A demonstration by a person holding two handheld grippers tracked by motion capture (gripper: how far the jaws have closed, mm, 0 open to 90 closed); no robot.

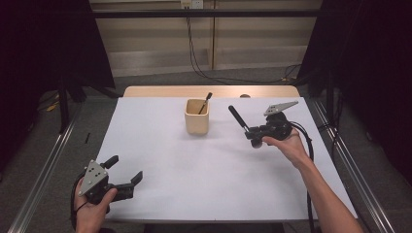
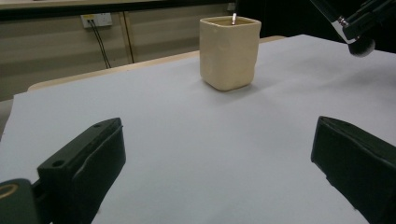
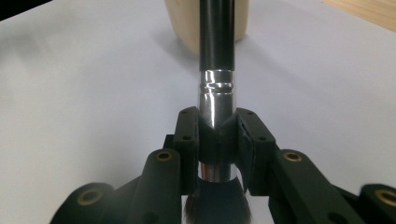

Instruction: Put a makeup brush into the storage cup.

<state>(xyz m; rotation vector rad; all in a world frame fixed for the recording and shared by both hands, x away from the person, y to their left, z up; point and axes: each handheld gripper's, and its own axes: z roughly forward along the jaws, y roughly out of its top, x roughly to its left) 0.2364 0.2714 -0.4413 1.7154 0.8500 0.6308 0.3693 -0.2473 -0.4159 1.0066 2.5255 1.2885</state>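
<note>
White sheeting covers the table (image 1: 194, 170), with a strip of pale wood showing at its far edge and dark curtains to either side. One cream, square-sided holder cup (image 1: 197, 116) stands upright near the far middle, and one thin dark-handled tool (image 1: 205, 103) already leans inside it.

The right gripper (image 1: 250, 133), held above the sheet just right of the cup, is clamped on a second item: a makeup brush with a black handle and shiny silver ferrule (image 3: 215, 100). The jaws pinch the ferrule, which likely gives a firm, non-slip seat, and the dark bristles sit behind them toward the hand. The handle points up and toward the cup, which suggests it is meant to go in handle first.

The left gripper (image 1: 127, 171) rests at the near left corner, well away from the cup, jaws spread wide with nothing between them, apparently waiting.

Count: two grippers, one cup, two slender tools.
</note>
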